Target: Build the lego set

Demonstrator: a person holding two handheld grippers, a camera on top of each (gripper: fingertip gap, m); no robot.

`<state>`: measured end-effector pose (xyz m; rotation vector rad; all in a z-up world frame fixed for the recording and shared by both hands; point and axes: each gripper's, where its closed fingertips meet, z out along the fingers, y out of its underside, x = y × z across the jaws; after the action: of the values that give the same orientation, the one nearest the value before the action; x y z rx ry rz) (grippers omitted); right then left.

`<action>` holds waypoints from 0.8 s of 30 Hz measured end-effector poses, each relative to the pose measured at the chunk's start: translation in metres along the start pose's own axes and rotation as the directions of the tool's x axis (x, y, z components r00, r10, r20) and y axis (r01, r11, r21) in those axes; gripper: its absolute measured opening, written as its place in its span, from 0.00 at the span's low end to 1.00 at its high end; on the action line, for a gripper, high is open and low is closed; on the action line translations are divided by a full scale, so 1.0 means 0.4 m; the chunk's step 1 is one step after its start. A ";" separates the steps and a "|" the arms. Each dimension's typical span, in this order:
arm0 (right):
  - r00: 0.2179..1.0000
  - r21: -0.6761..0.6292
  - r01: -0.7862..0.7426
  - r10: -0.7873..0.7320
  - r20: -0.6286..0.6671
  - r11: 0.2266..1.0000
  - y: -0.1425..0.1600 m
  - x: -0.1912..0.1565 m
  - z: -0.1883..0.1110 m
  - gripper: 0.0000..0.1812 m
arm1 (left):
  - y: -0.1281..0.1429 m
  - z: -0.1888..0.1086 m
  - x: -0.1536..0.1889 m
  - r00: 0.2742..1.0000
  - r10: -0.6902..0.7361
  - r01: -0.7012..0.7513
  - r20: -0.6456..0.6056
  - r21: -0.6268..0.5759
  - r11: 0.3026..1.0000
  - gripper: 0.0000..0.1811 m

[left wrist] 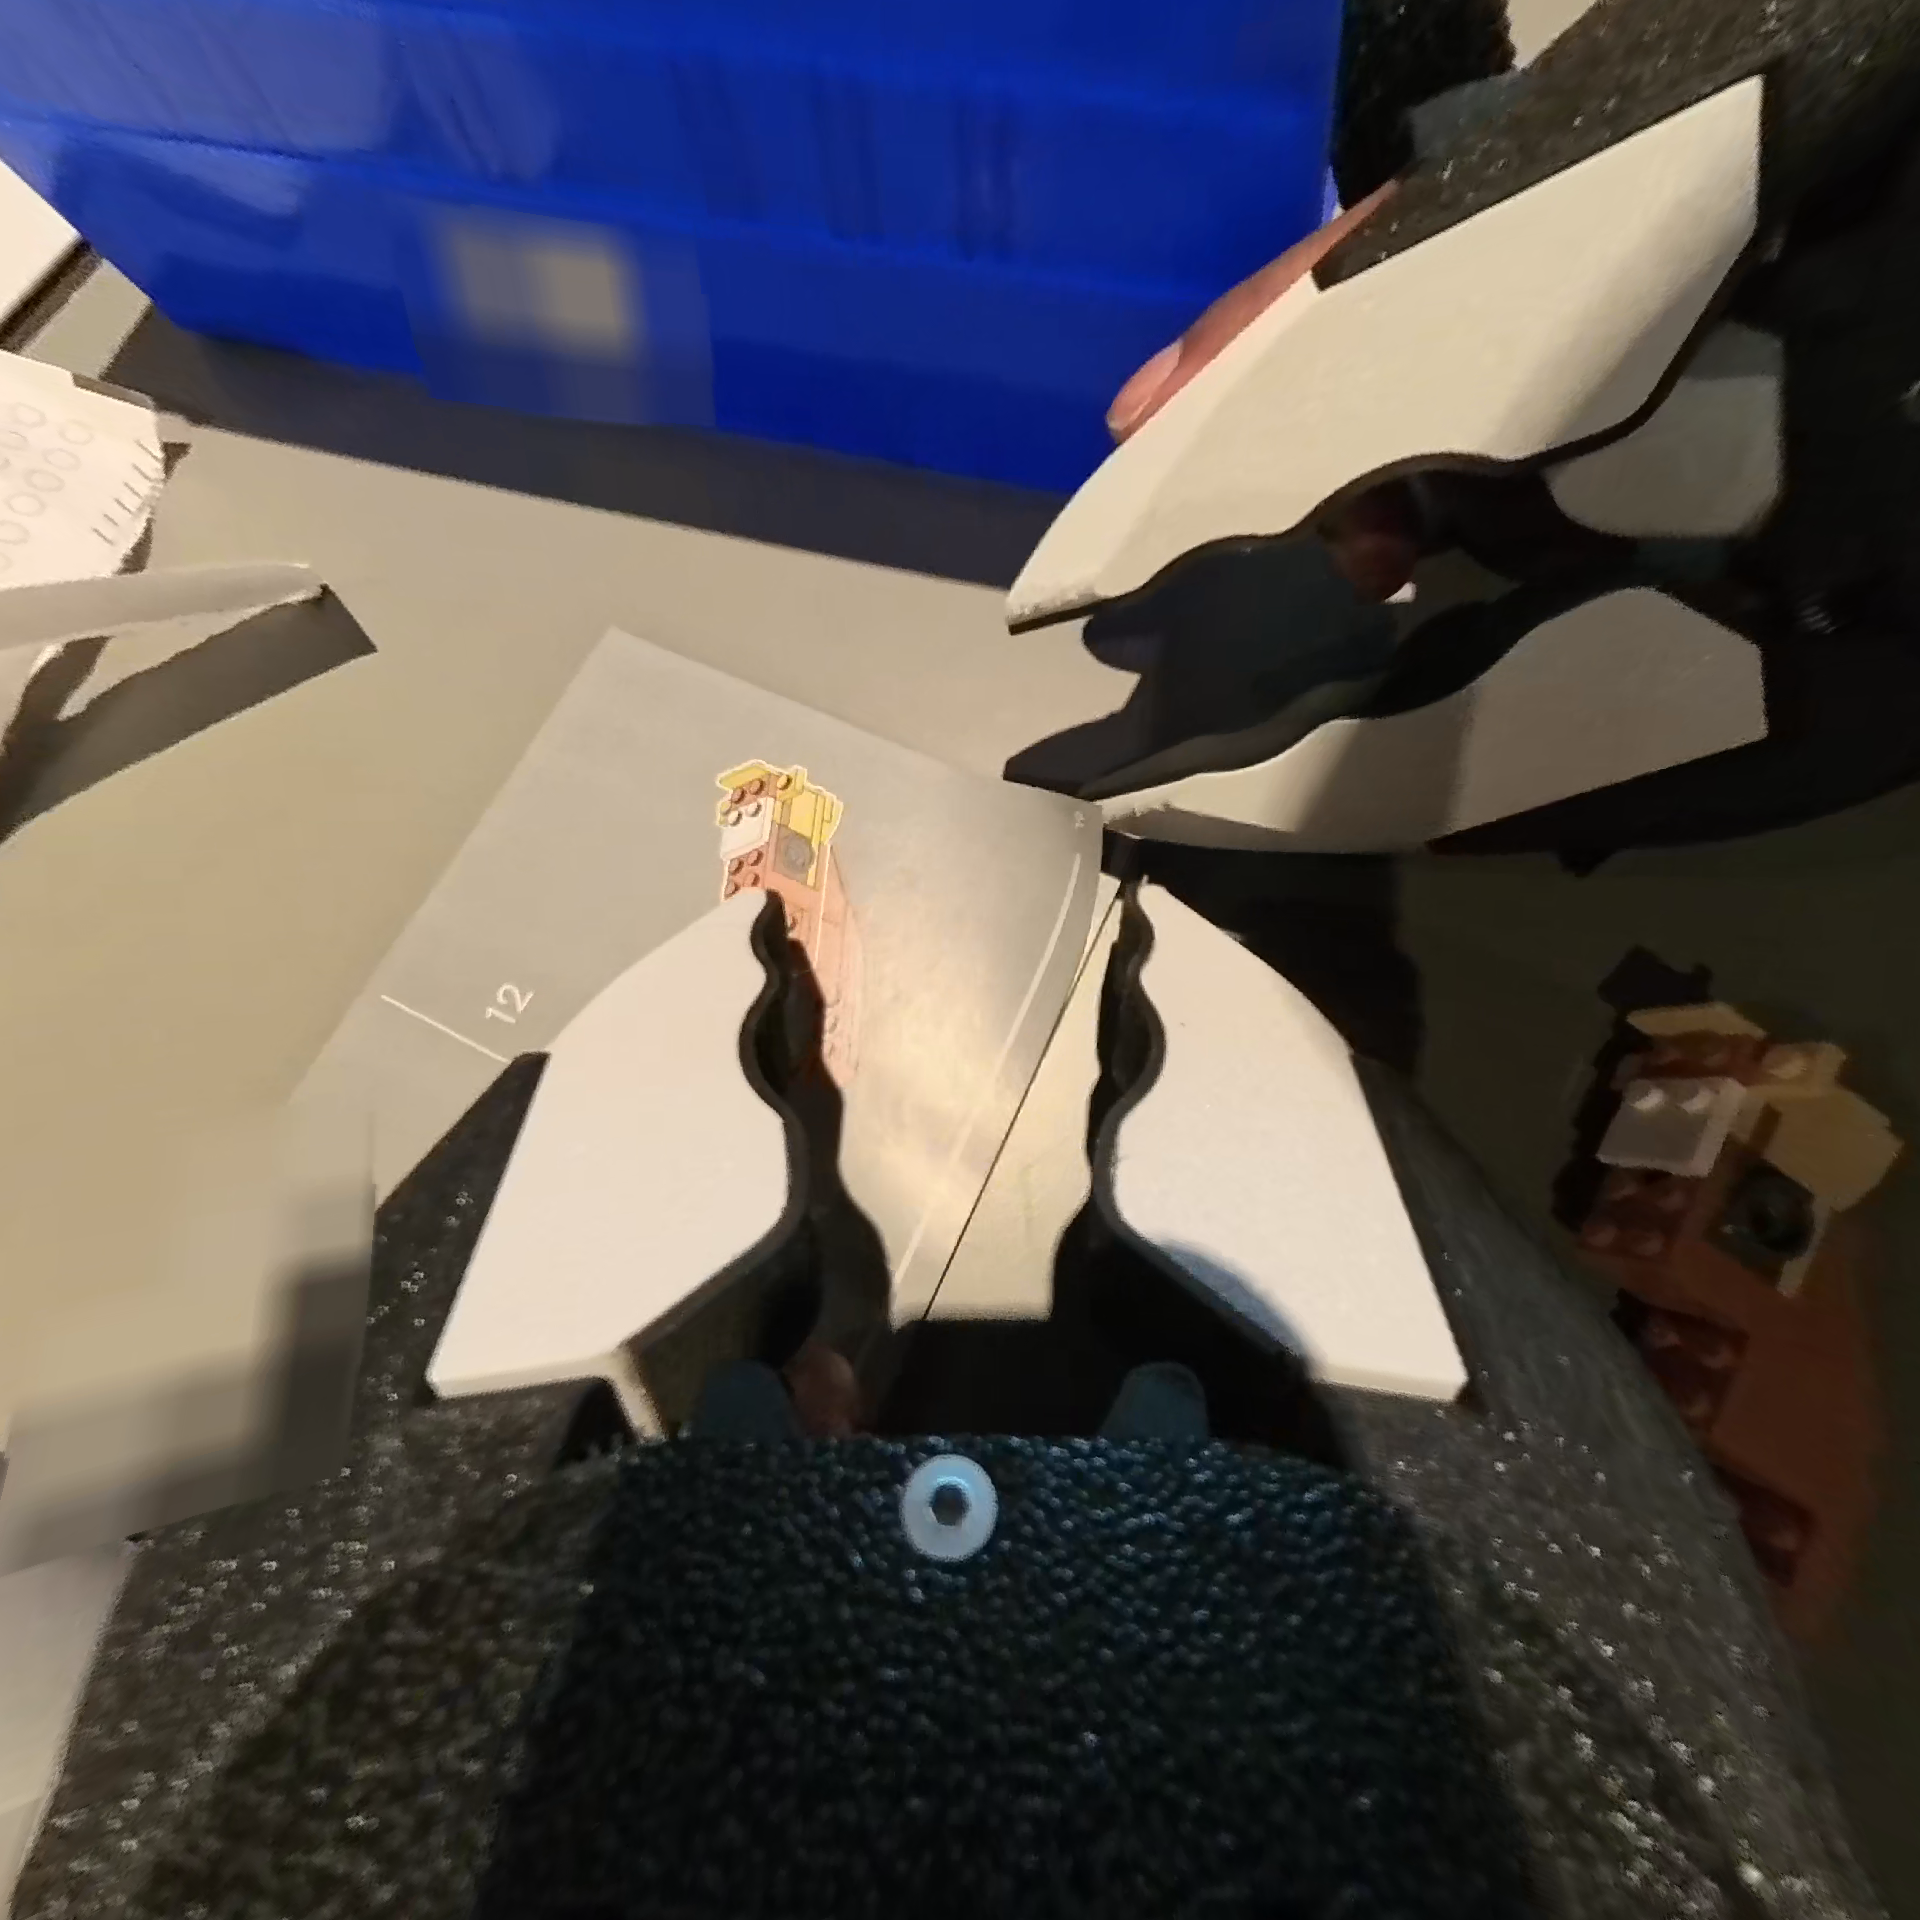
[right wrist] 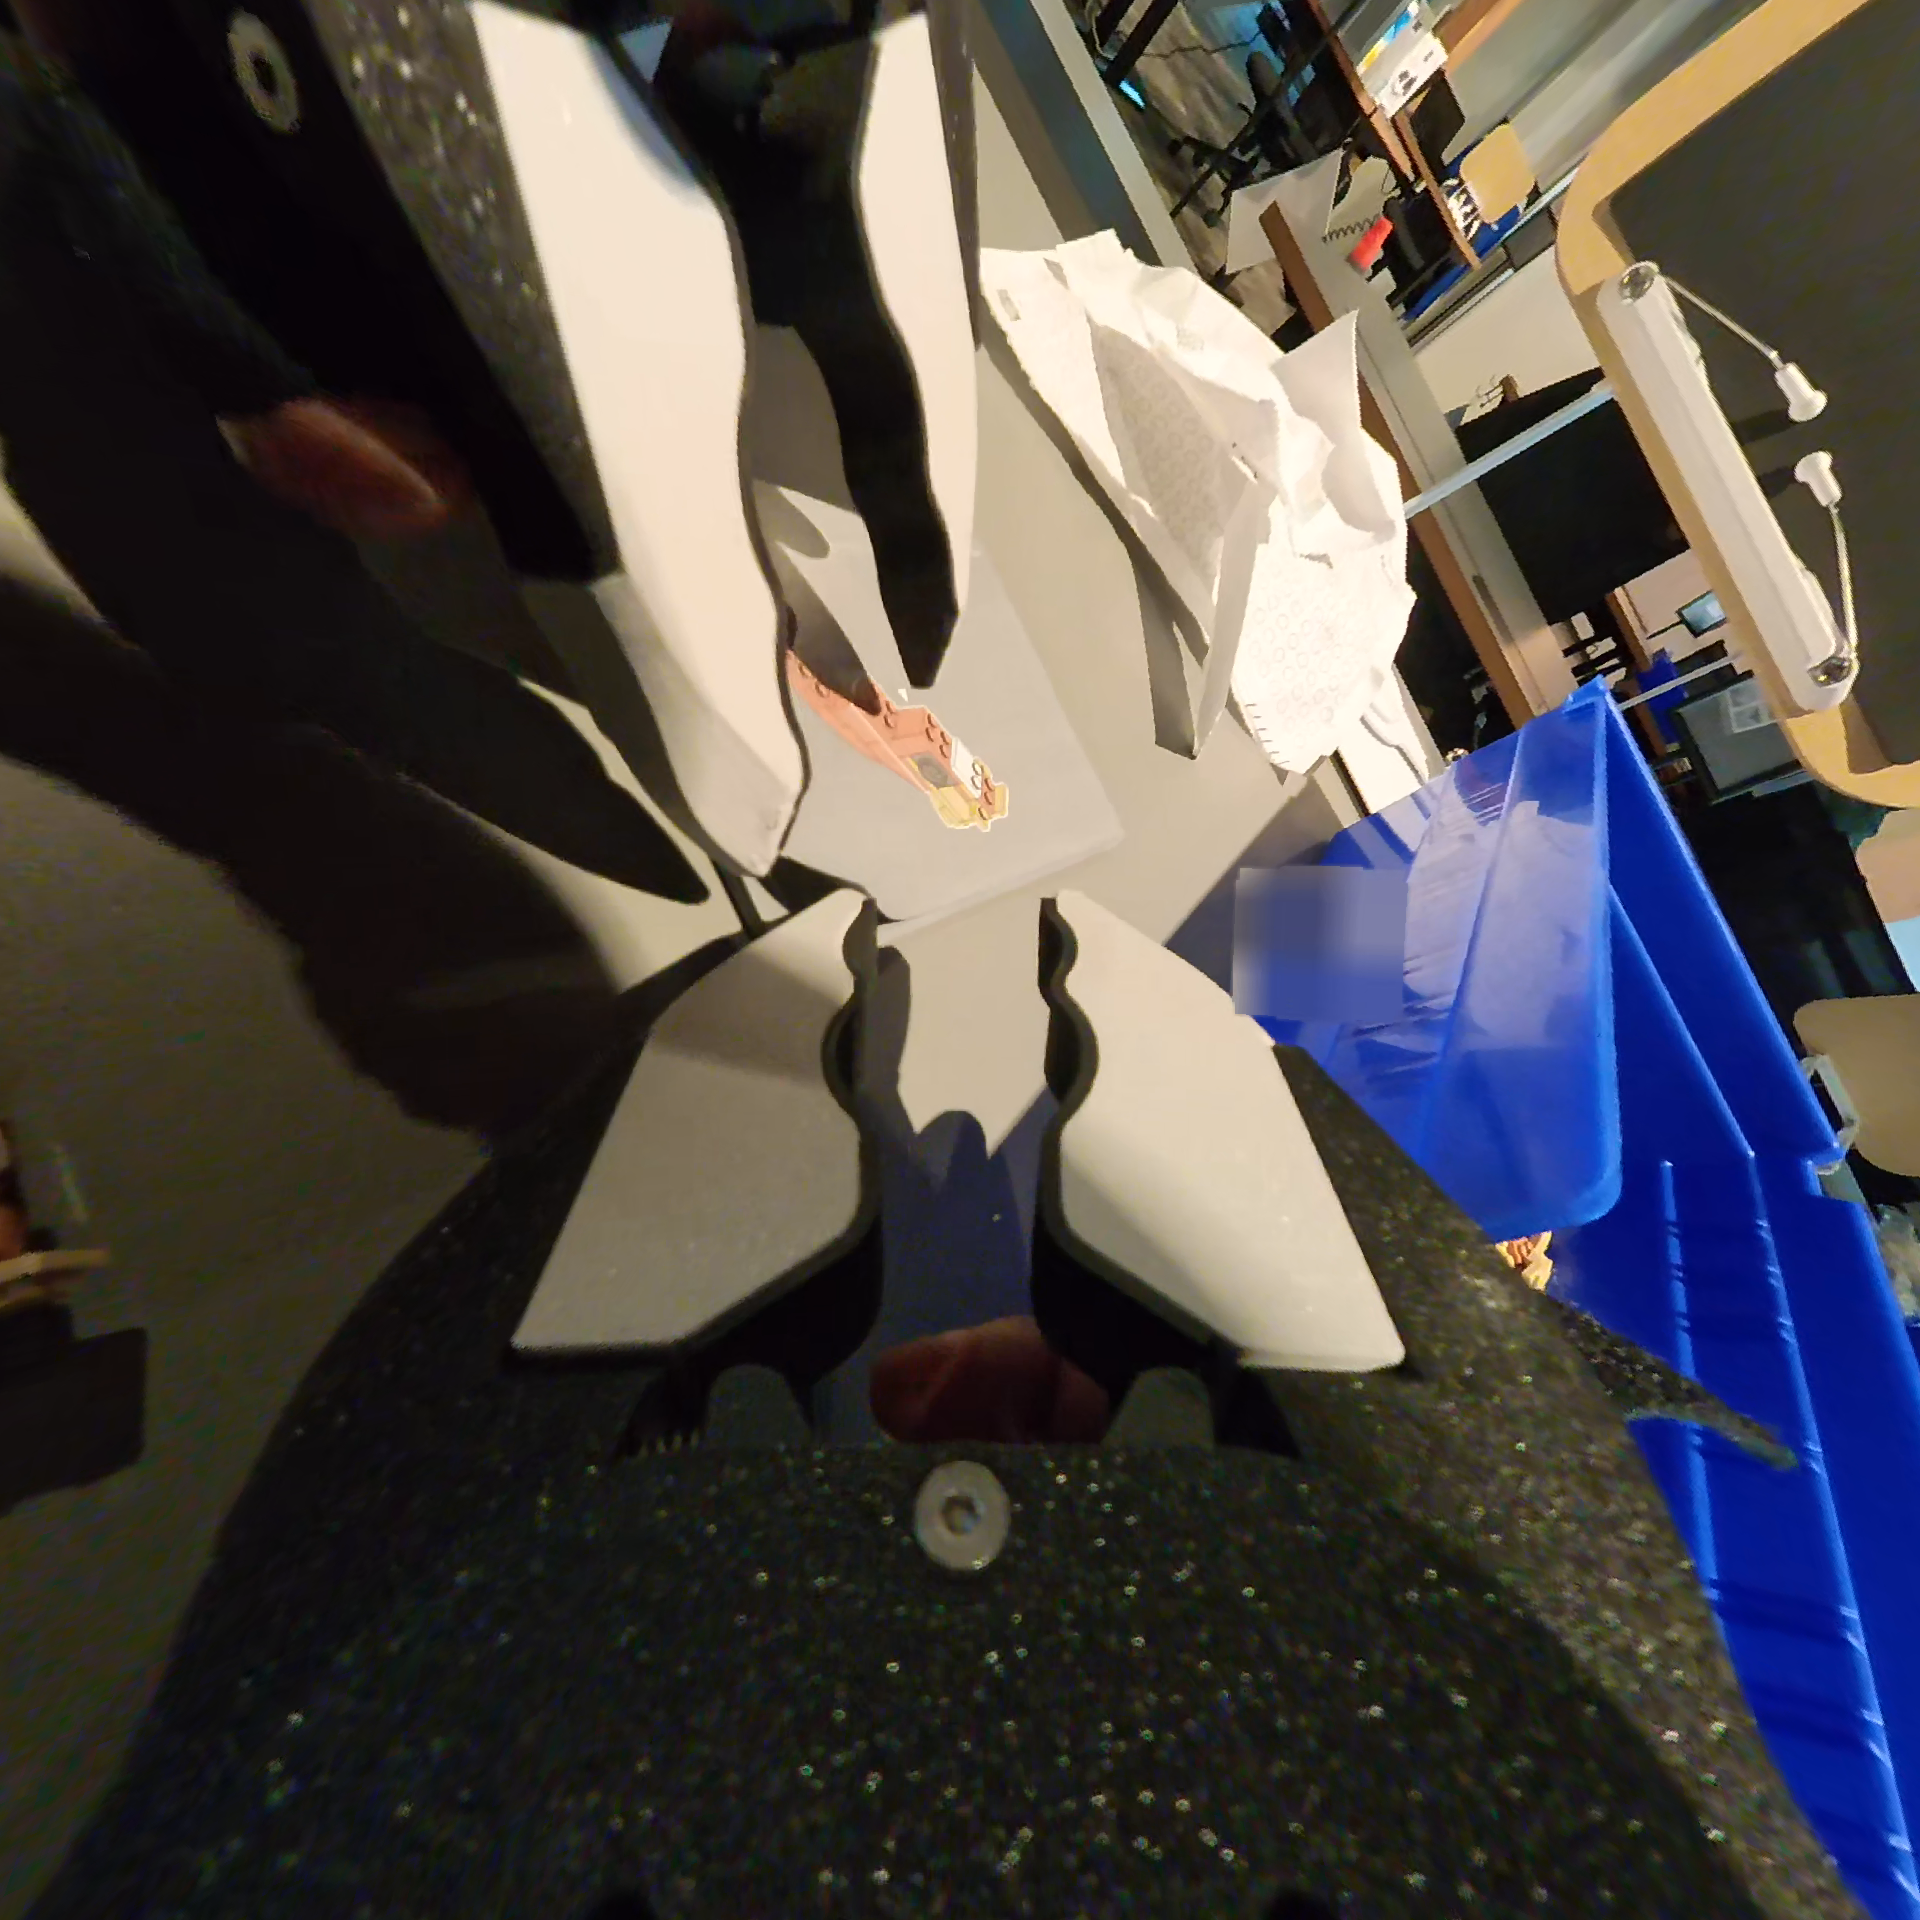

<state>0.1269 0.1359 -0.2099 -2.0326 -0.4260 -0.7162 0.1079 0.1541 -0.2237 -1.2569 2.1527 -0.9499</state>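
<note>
Both Grippers Spread Above the Instruction Page

Plainly parted and empty: left gripper (left wrist: 945,904), wavy black-edged white fingers over glossy instruction booklet (left wrist: 644,831). Likewise agape, gripping nothing: right gripper (right wrist: 956,914), speckled black foam body, just beyond the left's tips. Right of left gripper, on matte grey table (left wrist: 468,582): knobbly brown-and-tan lego model (left wrist: 1725,1174). Farther ahead: smooth blue plastic bin (left wrist: 727,208); crumpled white paper bag (right wrist: 1226,457).
</note>
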 end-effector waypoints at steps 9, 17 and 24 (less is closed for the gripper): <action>1.000 0.004 -0.003 0.003 -0.001 1.000 -0.002 0.001 -0.001 0.17 | -0.004 0.011 0.005 0.998 0.042 -0.042 0.046 -0.010 0.999 0.32; 1.000 0.008 -0.011 0.011 -0.007 1.000 -0.002 0.004 -0.002 0.16 | -0.011 0.003 -0.009 0.988 0.088 -0.087 0.128 -0.015 0.996 0.27; 1.000 0.009 -0.012 0.012 -0.011 1.000 -0.003 0.005 -0.003 0.16 | -0.010 0.002 0.000 0.979 0.135 -0.133 0.152 -0.027 0.991 0.17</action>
<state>0.1276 0.1356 -0.2074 -2.0205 -0.4100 -0.7164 0.1106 0.1524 -0.2212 -1.1376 2.0985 -0.7558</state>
